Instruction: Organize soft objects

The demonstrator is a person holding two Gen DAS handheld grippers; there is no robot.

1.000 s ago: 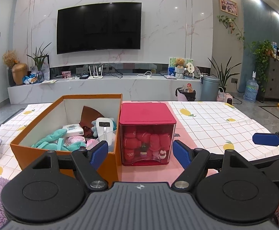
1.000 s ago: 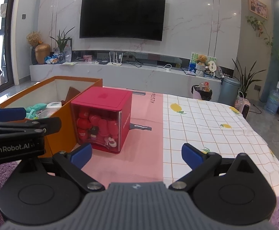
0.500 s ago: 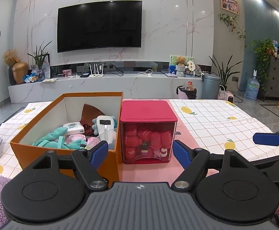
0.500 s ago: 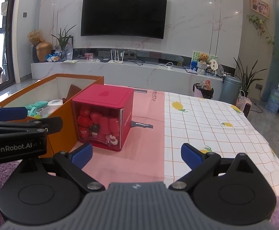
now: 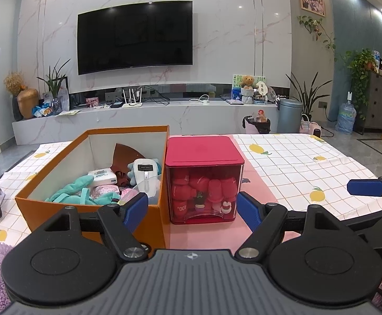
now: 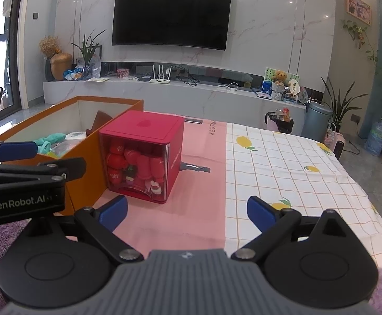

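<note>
Left wrist view: left hand-held gripper point(image 5: 192, 207) wide open, nothing btwn pads, hovering just short of the red box point(image 5: 202, 181) on the bench point(image 5: 296, 162). Orange box point(image 5: 91, 183) touches the red one's left side; inside: teal cloth point(image 5: 78, 193), white gadget point(image 5: 145, 177), other soft bits.

Right wrist view: right hand-held gripper point(image 6: 187, 211) also wide open, empty, over pink mat point(image 6: 199, 197). Red box point(image 6: 143, 155) ahead-left, apart from pads; orange box point(image 6: 86, 181) beside it.
</note>
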